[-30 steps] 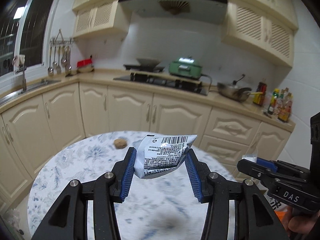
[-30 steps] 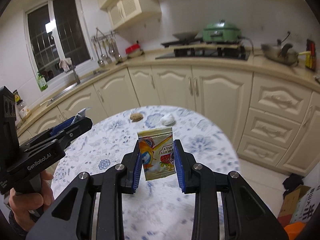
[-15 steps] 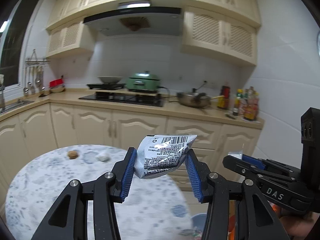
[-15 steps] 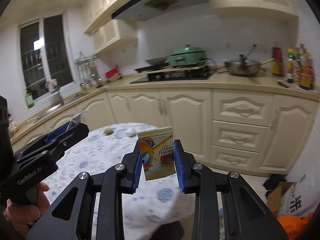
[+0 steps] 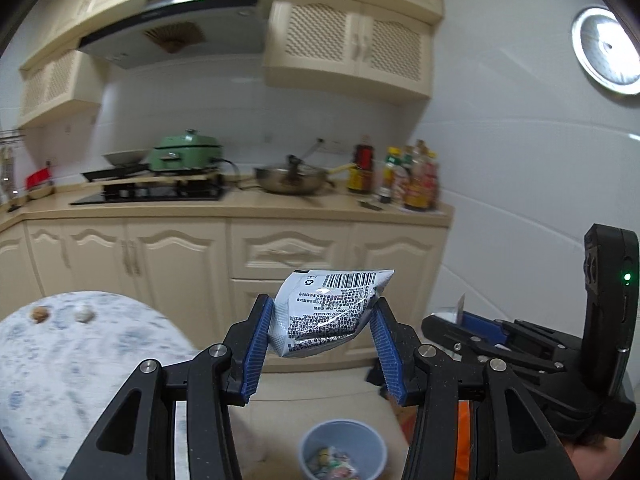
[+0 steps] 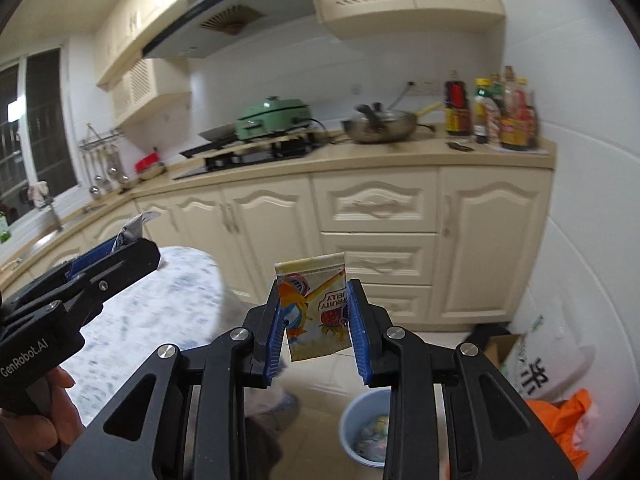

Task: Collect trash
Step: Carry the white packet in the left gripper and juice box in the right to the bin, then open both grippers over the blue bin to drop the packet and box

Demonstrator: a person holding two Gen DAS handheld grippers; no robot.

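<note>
I have the left hand-held gripper [image 5: 322, 350] clenched on a silver wrapper [image 5: 326, 314] with a barcode, and the right hand-held gripper [image 6: 316, 330] clenched on a yellow fruit-jelly packet [image 6: 314, 306]. Both pieces of trash hang in the air above the floor, up and away from the blue bin [image 5: 344, 454], which stands on the tiles just off the edge of the tabletop [image 5: 80, 364] and already holds some wrappers.

The step in hand, as I judge it, is the drop. To do it well I bring each load directly over the bin's mouth and lower it close to the rim before letting go, since such light foil probably flutters sideways. I would release one side at a time so the two tools do not crowd each other over the small opening. Two small bits, one brown [image 5: 40, 314] and one white [image 5: 83, 314], lie on the tabletop, well away from the bin.
</note>
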